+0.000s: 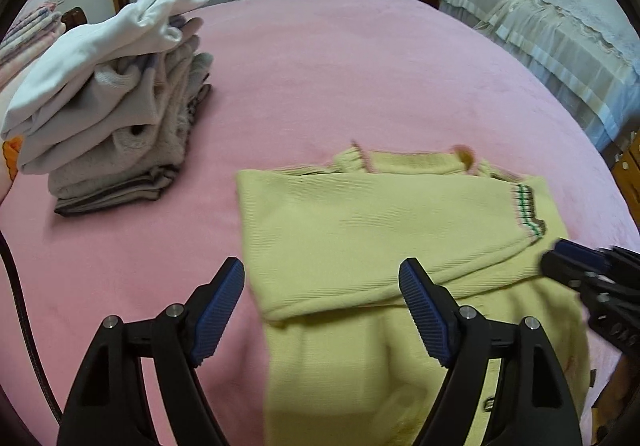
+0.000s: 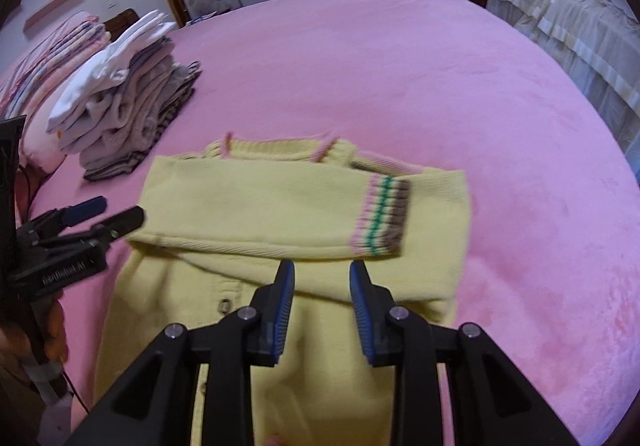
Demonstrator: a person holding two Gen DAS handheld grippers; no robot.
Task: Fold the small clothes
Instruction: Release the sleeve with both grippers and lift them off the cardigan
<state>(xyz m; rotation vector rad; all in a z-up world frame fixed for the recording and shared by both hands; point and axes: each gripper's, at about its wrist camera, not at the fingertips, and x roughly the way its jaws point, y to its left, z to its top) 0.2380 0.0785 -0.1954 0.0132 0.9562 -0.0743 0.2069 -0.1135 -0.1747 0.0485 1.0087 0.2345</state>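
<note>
A small yellow knit cardigan (image 1: pixel 360 230) lies on the pink bed (image 1: pixel 360 77), both sleeves folded across its chest; one sleeve ends in a striped cuff (image 2: pixel 384 213). It also shows in the right wrist view (image 2: pixel 280 213). My left gripper (image 1: pixel 322 274) is open and empty, hovering over the cardigan's left edge. My right gripper (image 2: pixel 322 274) is open, narrower, and empty above the cardigan's lower middle. Each gripper shows in the other view: the right one (image 1: pixel 576 258) at the cardigan's right side, the left one (image 2: pixel 104 213) at its left side.
A stack of folded light clothes (image 1: pixel 116 113) stands at the left on the bed, also in the right wrist view (image 2: pixel 124 101). Folded bedding (image 2: pixel 48 57) lies at the far left. A covered piece of furniture (image 1: pixel 560 29) stands right of the bed. A cable (image 1: pixel 24 310) hangs at the left.
</note>
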